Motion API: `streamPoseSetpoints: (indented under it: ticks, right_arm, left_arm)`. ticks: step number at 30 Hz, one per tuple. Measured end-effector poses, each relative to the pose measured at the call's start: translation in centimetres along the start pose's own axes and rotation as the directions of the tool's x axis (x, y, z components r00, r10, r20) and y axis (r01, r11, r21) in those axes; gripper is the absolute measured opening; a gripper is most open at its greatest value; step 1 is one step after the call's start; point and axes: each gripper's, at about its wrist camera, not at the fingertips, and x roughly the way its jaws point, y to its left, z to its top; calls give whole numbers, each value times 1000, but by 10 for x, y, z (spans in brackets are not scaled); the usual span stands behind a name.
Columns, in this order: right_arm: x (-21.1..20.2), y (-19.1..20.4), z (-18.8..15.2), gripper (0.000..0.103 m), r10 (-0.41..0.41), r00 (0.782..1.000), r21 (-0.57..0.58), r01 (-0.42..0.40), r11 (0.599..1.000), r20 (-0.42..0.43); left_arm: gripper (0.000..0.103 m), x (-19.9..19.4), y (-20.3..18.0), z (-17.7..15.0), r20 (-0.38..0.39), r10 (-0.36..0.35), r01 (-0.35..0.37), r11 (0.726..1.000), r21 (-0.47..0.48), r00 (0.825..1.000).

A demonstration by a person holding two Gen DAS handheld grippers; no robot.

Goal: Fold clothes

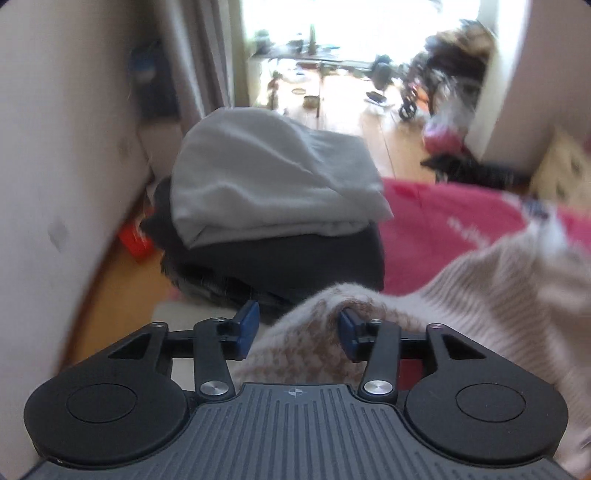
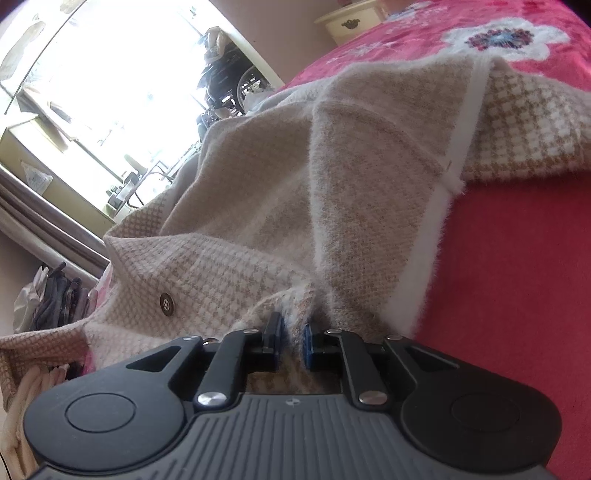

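Note:
A beige-and-white houndstooth knit cardigan (image 2: 280, 177) with a metal button (image 2: 166, 304) lies rumpled on a pink bed cover (image 2: 517, 280). My right gripper (image 2: 292, 341) is shut on a bunched fold of its hem, which is pinched between the blue pads. In the left wrist view another part of the cardigan (image 1: 480, 295) rises in a hump between the spread fingers of my left gripper (image 1: 298, 330). There the cloth drapes over the right fingertip (image 1: 349, 334), while the left pad (image 1: 248, 328) stands just clear of it.
A folded pale grey garment (image 1: 266, 177) tops a dark stack (image 1: 295, 258) at the bed's edge, beside a white wall (image 1: 55, 147). Beyond are a wooden floor (image 1: 351, 110), a wheeled chair (image 1: 443, 74) and a bright window. A cream bedside cabinet (image 2: 351, 22) stands behind the bed.

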Motion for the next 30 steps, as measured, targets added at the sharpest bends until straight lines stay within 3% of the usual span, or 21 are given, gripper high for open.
streamPoseSetpoints:
  ticks: [2,6,8,10,12,13,15,16,18,21,23,25,27,28,30]
  right_arm:
    - [1,-2,1,13,8,1000,20,-8,1000,-4]
    - [1,-5,1,14,22,1000,48,-22,999,-7]
    - [0,-8,1,14,34,999,72,-33,997,-8]
    - [1,-11,1,15,51,999,111,-49,993,-7]
    - [0,-18,2,15,82,997,178,-81,981,0]
    - [-2,-22,1,17,97,995,220,-95,971,4]
    - [-5,-34,0,18,139,990,321,-139,937,25]
    - [-9,-38,-1,18,161,986,364,-167,916,48]
    - [-20,-43,-4,20,201,973,410,-232,882,117]
    - [-41,-43,-9,23,249,946,454,-319,832,209]
    - [-56,-38,-14,23,245,940,467,-332,820,238]
    - [-70,-27,-23,23,177,962,453,-255,854,209]
    - [-77,-15,-38,24,107,986,440,-153,885,127]
    - [-77,-11,-46,26,87,993,433,-113,894,78]
    - [-70,-5,-61,36,76,997,421,-62,905,-18]
  left_arm:
    - [47,-10,9,1,15,-7,7,999,-44,1000]
    - [50,-22,34,18,124,-8,26,989,-145,992]
    - [50,-31,40,21,168,28,1,985,-170,985]
    - [52,-42,24,14,205,38,-20,996,-89,978]
    - [55,-48,-5,-4,187,-64,59,998,35,980]
    - [57,-50,-22,-14,164,-122,106,989,99,979]
    - [58,-49,-70,-47,44,-259,242,941,237,965]
    - [59,-46,-92,-67,-24,-318,311,908,281,948]
    - [59,-39,-135,-107,-164,-416,447,826,343,895]
    - [59,-14,-182,-163,-347,-513,614,716,332,785]
    - [59,11,-203,-196,-432,-547,682,676,278,717]
    - [59,40,-218,-222,-484,-575,730,644,229,659]
    - [59,65,-228,-242,-523,-598,761,626,168,607]
    - [59,74,-232,-251,-542,-615,778,616,124,573]
    - [59,87,-239,-267,-565,-642,804,592,64,518]
